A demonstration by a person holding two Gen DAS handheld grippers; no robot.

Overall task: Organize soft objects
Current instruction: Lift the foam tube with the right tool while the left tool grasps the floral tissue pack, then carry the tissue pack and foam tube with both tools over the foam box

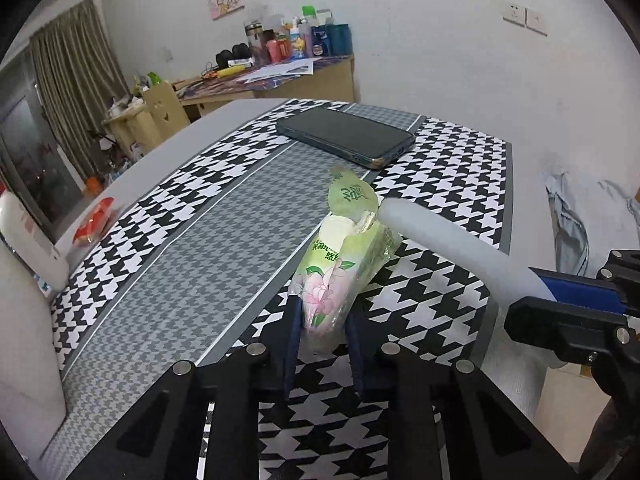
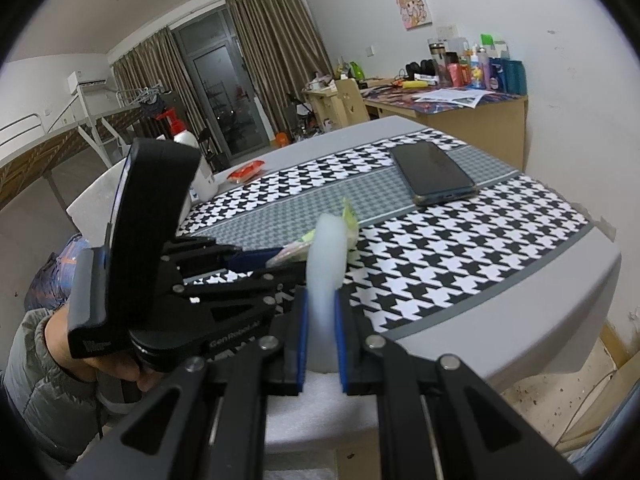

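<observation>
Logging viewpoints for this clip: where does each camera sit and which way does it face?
Left wrist: on the left gripper, looking down its fingers at the tissue pack it pinches; the right gripper enters at right.
Right wrist: on the right gripper, clamping a white foam strip; a hand shows.
Shared: pack, strip, phone, houndstooth mat.

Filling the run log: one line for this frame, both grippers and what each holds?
left gripper: shut on tissue pack | right gripper: shut on white foam strip | strip tip at pack opening | phone: untouched
</observation>
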